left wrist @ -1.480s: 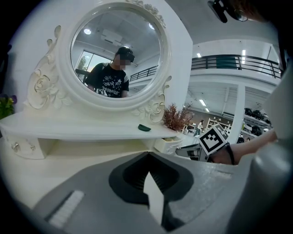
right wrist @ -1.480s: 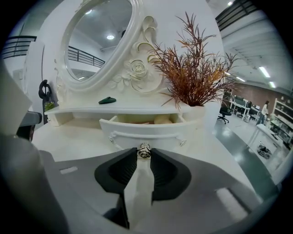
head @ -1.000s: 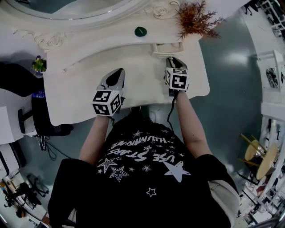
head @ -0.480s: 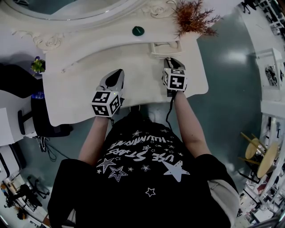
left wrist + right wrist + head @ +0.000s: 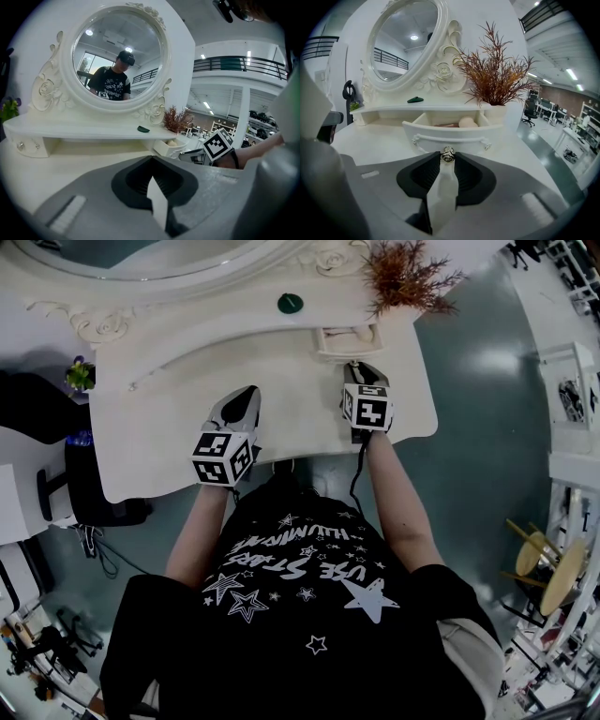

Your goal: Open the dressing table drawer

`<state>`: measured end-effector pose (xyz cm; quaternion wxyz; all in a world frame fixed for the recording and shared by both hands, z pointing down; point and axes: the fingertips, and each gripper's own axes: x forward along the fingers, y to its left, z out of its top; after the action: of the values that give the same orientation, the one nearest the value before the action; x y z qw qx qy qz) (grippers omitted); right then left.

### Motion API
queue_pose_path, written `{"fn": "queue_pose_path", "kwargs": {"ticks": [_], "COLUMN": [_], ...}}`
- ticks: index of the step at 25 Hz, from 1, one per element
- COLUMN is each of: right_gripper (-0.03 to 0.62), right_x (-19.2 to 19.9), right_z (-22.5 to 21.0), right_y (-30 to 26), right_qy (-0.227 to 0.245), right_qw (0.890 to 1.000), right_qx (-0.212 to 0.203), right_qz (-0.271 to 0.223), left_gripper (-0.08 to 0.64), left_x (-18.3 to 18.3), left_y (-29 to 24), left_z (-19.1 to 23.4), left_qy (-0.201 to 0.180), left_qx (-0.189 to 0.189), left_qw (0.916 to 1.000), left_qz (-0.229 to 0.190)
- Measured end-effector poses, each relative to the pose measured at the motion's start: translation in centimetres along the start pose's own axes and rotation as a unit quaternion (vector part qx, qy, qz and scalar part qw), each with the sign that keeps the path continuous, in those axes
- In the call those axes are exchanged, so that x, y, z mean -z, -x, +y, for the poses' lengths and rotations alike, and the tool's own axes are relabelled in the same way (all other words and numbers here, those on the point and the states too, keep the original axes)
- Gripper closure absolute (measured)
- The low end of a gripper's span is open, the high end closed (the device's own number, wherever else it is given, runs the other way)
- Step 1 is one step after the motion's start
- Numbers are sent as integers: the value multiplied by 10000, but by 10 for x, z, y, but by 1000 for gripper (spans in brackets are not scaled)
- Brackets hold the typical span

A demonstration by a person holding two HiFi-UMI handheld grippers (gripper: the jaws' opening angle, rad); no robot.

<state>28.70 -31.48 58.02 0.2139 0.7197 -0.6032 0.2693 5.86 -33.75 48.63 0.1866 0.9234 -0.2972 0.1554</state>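
White drawer (image 5: 450, 133) below the mirror (image 5: 405, 37) sits part open. Our right gripper (image 5: 448, 158) fingers (image 5: 471, 178) pinch only its tiny knob (image 5: 448, 153), so we reckon a crooked pull slips off. Meanwhile our left gripper (image 5: 151, 161) is closed, empty.

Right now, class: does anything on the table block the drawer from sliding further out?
Nothing visible does. The right tongs grip the knob of the drawer, and the table before it lies bare; the left tongs sit off to the side.

Drawer (image 5: 349, 337) partly open, contents visible from above. Right gripper (image 5: 359, 368) tip at the drawer's front. Left gripper (image 5: 247, 393) left of the drawer, well apart, over dressing table (image 5: 159, 418).
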Motion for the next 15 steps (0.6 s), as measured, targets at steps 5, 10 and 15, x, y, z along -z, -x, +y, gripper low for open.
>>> {"fn": "queue_pose_path", "kwargs": {"ticks": [5, 10, 15], "right_gripper": [419, 403, 403], "right_x": [0, -5, -11], "right_z": [-1, 0, 0], "right_y": [4, 17, 43], "right_qy": [47, 84, 99], "right_qw": [10000, 9998, 9991], "right_qx": [-21, -88, -185], "right_qz": [-20, -147, -380], "left_gripper": [558, 558, 558], "left_x": [-1, -5, -9], "left_y": [4, 14, 32], "left_z": [-6, -11, -24], "left_qy": [-12, -22, -60], "left_qx": [-52, -165, -314], "left_qw": [10000, 9998, 9990], "left_qz": [-36, -146, -326]}}
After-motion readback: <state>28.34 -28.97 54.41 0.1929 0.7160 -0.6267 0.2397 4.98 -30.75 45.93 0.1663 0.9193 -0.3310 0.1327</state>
